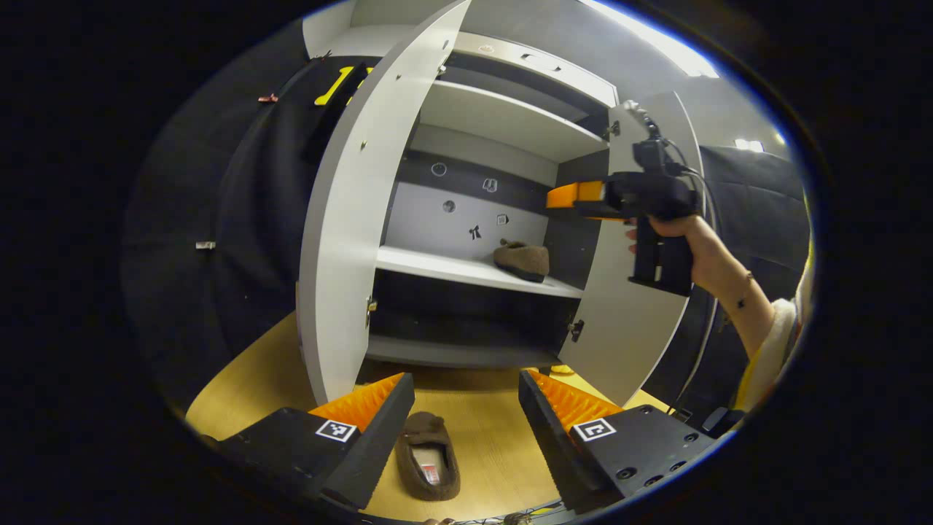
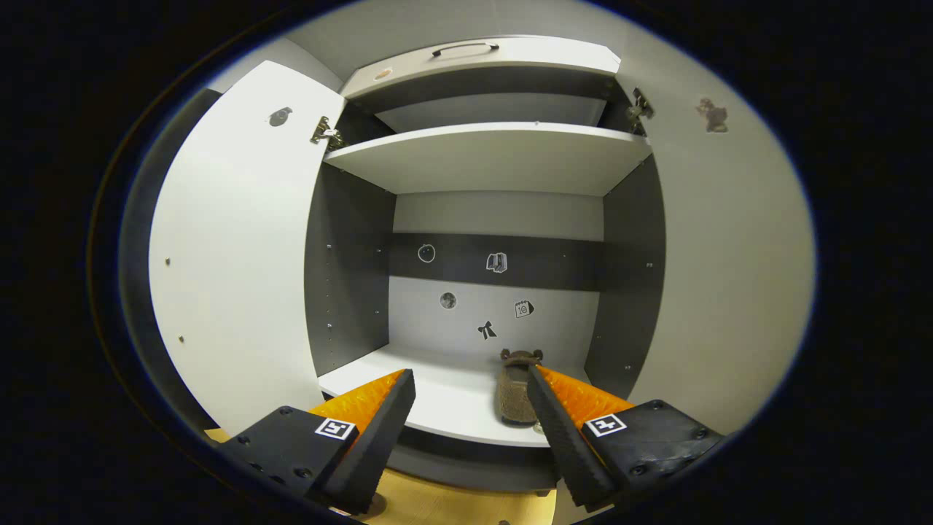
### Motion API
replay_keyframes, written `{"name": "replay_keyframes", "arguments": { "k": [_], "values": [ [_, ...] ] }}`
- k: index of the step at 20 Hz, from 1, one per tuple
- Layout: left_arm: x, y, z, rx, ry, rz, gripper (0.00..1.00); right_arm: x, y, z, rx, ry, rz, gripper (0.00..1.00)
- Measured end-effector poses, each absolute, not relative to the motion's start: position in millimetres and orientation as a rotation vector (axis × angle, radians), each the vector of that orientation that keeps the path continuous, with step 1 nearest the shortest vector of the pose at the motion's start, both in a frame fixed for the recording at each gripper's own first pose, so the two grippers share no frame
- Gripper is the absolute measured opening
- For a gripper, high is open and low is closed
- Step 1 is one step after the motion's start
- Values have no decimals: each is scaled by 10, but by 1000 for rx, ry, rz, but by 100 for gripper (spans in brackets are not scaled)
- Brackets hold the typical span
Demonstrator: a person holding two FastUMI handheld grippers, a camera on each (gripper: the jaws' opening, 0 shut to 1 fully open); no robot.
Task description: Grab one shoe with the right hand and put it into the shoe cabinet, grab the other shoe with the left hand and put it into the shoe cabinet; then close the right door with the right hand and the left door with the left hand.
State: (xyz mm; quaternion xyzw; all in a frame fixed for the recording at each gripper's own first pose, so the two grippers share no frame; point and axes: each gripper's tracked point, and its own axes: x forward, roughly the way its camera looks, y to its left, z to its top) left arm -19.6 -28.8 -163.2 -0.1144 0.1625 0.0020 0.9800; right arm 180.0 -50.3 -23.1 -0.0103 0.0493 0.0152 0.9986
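Observation:
A brown slipper [image 1: 427,456] lies on the wooden floor [image 1: 488,423], right below my open left gripper [image 1: 466,430], between its fingers but untouched. The second brown slipper [image 1: 522,259] rests on the right part of the white middle shelf [image 1: 437,267] of the shoe cabinet. My right gripper [image 1: 583,197], held by a hand [image 1: 685,233], hovers in front of the cabinet by the right door [image 1: 634,292]. In the right gripper view the right gripper [image 2: 470,423] stands open and empty before the shelf [image 2: 444,397], with the slipper [image 2: 514,390] just beyond its right finger. Both doors stand open.
The left door [image 1: 350,219] swings out toward me. An upper shelf [image 2: 488,157] spans the cabinet above. The back panel [image 2: 496,306] carries small stickers. Black cloth [image 1: 240,219] hangs to the left of the cabinet.

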Motion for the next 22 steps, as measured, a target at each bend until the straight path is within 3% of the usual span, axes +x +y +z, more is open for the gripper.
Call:
{"name": "replay_keyframes", "arguments": {
  "k": [6,16,19,22],
  "values": [
    [-279,-157,-2861,-145,550,45,95,1061,-468,-560,6,61,-12,98],
    [90,140,-3907,-119,669,104,94,659,-617,-1063,-13,115,-85,98],
    [211,161,-4079,-116,689,106,87,738,-609,-1126,-10,126,-71,98],
    [348,170,-4190,-106,685,98,70,790,-640,-1195,-8,135,-64,98]
  ]
}}
